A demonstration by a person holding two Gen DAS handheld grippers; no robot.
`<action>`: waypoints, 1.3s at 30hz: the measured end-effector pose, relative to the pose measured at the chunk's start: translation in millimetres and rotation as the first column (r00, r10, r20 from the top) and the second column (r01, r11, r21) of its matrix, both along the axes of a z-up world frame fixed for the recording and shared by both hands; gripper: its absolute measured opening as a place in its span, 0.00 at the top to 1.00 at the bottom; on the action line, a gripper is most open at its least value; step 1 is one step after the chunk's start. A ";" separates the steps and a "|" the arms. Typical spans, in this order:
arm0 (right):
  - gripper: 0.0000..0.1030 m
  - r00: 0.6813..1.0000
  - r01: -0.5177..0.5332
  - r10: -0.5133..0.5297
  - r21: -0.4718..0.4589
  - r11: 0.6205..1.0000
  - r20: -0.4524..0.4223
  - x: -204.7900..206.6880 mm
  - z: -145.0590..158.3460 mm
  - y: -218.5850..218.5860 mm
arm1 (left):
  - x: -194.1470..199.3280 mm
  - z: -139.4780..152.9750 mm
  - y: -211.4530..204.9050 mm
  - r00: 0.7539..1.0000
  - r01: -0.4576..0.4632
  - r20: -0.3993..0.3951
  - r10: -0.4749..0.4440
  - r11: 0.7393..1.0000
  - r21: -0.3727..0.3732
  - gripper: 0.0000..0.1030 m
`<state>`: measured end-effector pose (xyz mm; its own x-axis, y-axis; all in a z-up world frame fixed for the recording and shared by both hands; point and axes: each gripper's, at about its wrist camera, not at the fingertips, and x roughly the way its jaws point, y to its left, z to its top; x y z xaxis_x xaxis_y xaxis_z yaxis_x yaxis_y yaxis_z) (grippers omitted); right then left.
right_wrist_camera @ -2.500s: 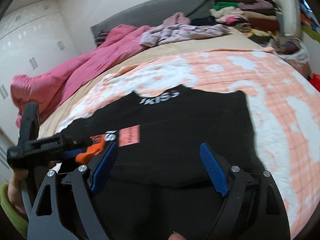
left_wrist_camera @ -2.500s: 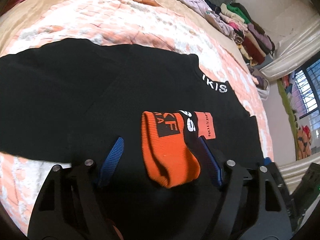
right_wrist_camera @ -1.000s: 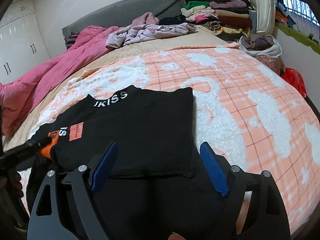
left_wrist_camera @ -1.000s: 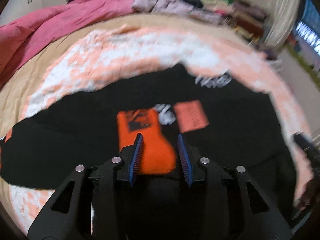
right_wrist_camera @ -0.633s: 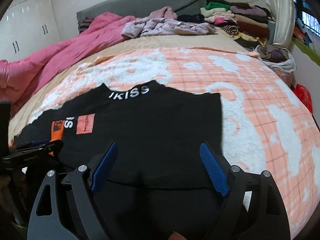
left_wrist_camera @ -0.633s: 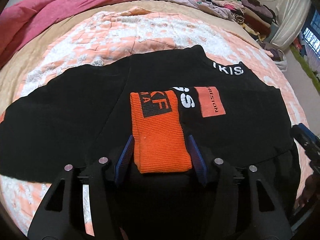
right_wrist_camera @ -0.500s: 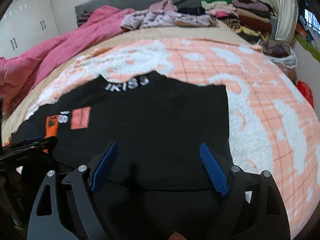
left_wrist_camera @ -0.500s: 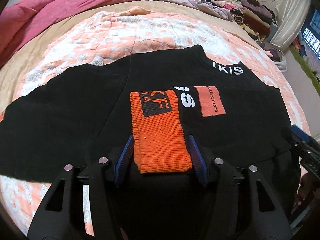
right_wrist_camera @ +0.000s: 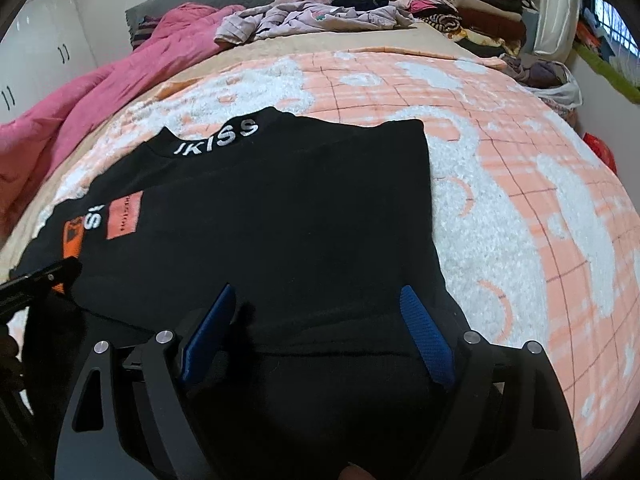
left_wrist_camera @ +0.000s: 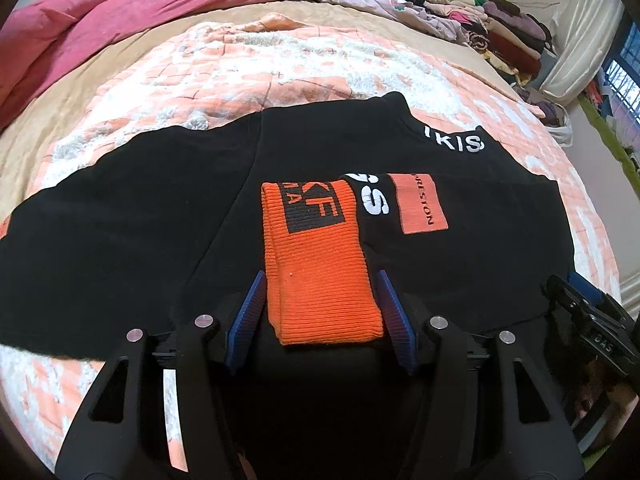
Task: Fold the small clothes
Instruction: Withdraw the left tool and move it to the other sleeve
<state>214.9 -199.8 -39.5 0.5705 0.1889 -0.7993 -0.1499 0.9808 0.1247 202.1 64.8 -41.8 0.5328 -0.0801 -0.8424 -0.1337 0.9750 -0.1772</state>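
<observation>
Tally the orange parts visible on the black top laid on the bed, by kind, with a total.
Ribbed orange cuff: 1
Flat orange patch: 1
Total on the black top: 2

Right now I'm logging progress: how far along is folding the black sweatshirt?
Done: the orange ribbed cuff lies folded across the black sweatshirt. In hand: nothing; the left gripper brackets the cuff, the right gripper is open over the hem. Left: folding the body.
</observation>
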 end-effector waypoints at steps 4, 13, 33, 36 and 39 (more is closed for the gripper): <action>0.19 1.000 0.005 -0.005 0.014 1.000 0.008 -7.2 7.0 -1.4 | -2.3 2.4 0.0 1.000 -0.003 0.002 0.003 1.000 -0.004 0.52; 0.19 1.000 -0.004 0.003 0.046 0.999 0.017 -18.7 18.4 2.4 | -11.6 13.0 0.9 1.000 -0.008 0.020 0.008 1.000 0.012 0.48; 0.04 0.991 -0.097 0.091 0.062 0.993 0.098 -44.7 55.0 42.4 | -50.3 41.0 36.1 0.993 -0.093 0.079 0.087 0.993 0.074 0.11; 0.04 0.988 -0.115 0.107 0.061 0.992 0.110 -47.6 59.8 51.6 | -55.9 43.1 44.8 0.991 -0.109 0.083 0.103 0.991 0.073 0.10; 0.04 0.984 -0.136 0.129 0.058 0.989 0.120 -49.7 64.5 61.9 | -60.5 45.3 53.7 0.988 -0.128 0.089 0.122 0.990 0.061 0.10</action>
<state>165.2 -137.9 25.1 0.6251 0.3187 -0.7125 -0.2953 0.9416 0.1621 141.6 118.5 3.5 0.6051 0.0461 -0.7948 -0.2427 0.9615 -0.1290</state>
